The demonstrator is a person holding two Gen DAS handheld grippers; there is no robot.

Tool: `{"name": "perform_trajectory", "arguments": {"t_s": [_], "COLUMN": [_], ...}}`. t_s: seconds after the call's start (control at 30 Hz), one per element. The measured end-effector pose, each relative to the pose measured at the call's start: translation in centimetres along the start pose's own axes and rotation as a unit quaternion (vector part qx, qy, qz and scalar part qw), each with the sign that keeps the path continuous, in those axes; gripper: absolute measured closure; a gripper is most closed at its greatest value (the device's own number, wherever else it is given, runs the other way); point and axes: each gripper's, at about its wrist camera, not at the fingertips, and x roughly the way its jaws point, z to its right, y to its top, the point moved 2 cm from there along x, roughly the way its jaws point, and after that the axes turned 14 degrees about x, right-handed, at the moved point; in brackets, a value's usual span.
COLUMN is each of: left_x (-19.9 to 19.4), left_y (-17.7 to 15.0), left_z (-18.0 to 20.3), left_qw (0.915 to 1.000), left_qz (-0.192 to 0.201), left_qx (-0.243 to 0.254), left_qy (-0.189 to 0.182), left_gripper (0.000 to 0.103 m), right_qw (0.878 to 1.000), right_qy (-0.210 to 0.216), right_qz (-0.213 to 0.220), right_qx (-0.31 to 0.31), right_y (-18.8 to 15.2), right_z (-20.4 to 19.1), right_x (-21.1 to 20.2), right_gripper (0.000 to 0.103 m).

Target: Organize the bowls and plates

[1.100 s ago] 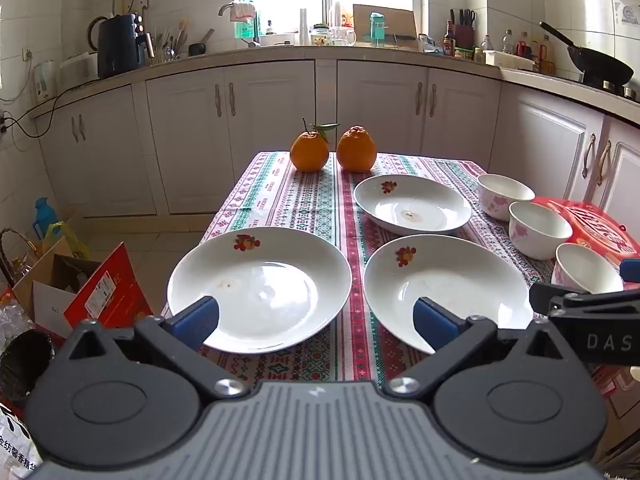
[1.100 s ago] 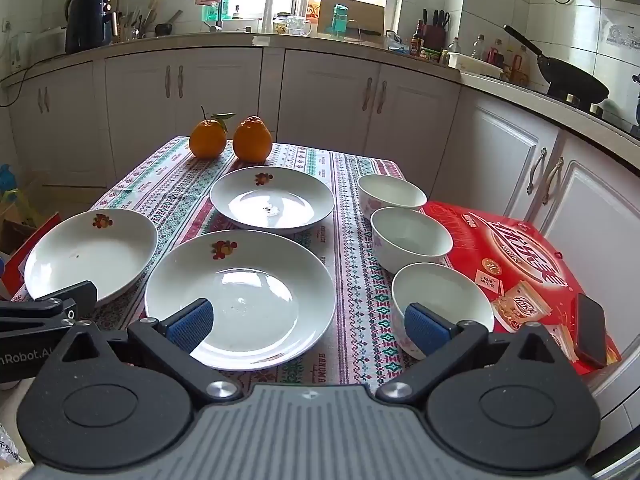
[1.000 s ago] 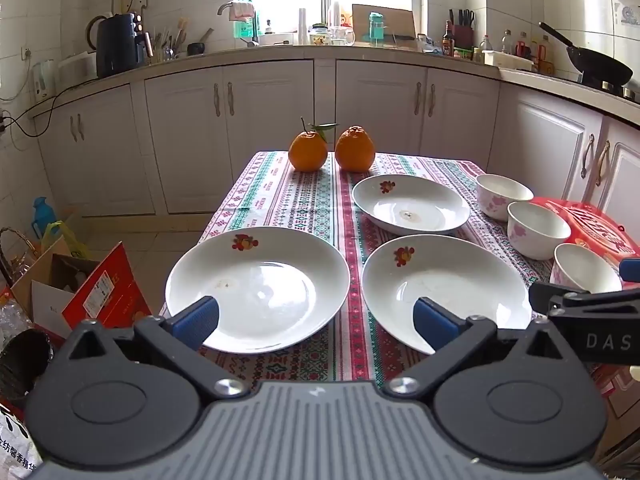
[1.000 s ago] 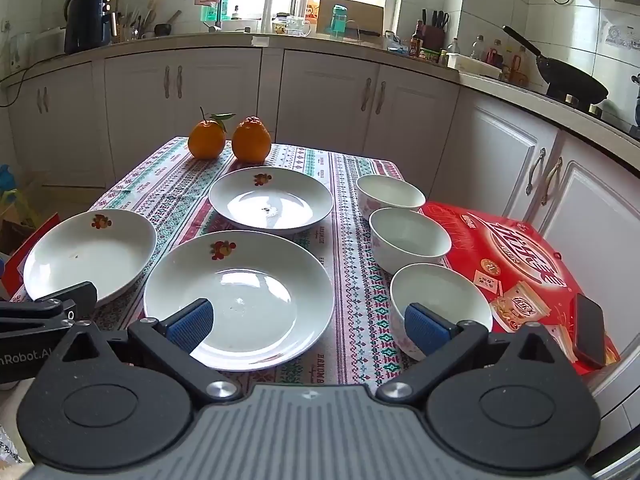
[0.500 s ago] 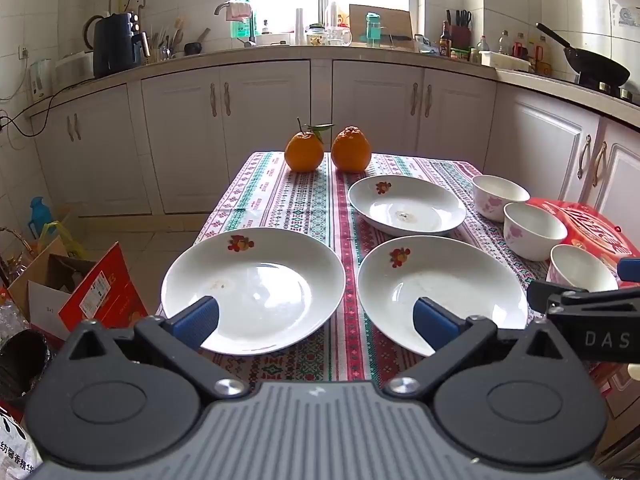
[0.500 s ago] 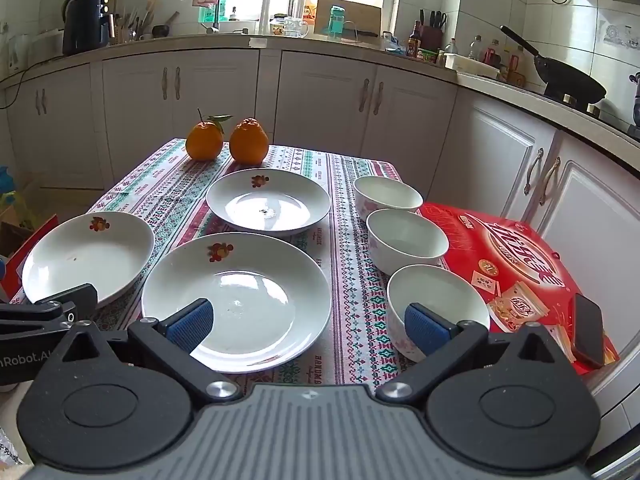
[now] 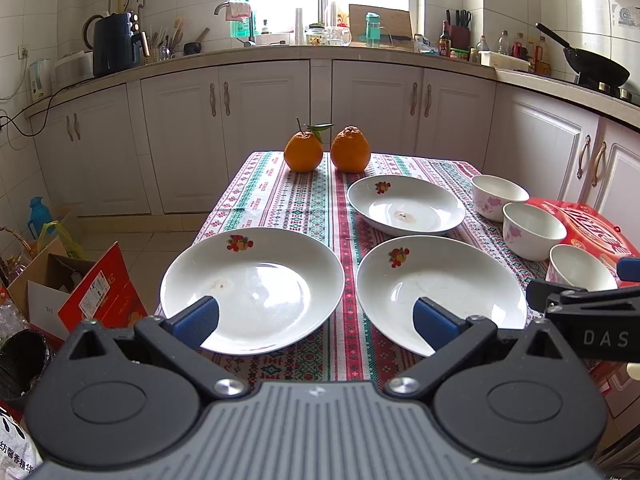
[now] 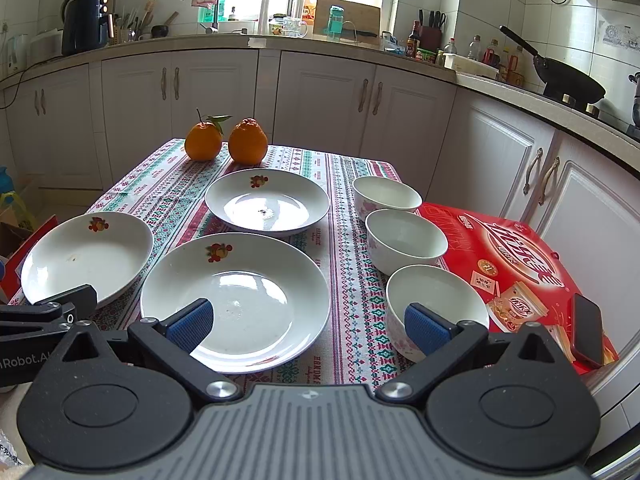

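Plates: three lie spread on the counter (image 7: 312, 200), none stacked. Left gripper (image 7: 316, 318) gapes wide, empty, near-left plate (image 7: 256, 284) dead ahead. Right gripper (image 8: 306, 324) likewise wide and empty, straddling near-right plate (image 8: 240, 300) and nearest bowl (image 8: 436, 300). Each arm is nearer its own plate.

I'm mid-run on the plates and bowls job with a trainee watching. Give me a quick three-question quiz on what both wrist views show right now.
1. How many plates lie on the tablecloth?
2. True or false: the left tool is shut on a plate.
3. Which dish sits closest to the phone: A) far plate B) near bowl C) left plate?

Key: 1) three; 2) false, both the left and the right tool are open and empty; 3) B.
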Motion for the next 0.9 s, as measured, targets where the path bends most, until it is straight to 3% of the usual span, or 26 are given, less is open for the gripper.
{"name": "perform_trajectory", "arguments": {"t_s": [0.9], "left_x": [-0.08], "left_y": [-0.03], "left_z": [-0.02], "left_qw": [1.0], "left_qz": [0.001], "left_qx": [0.0], "left_qy": [-0.003], "left_gripper": [0.001], "right_qw": [1.0], "right_qy": [-0.002], "right_qz": [0.001], "right_qx": [-0.001], "right_y": [0.38], "right_z": [0.16], "right_x": [-0.33], "right_gripper": [0.0]}}
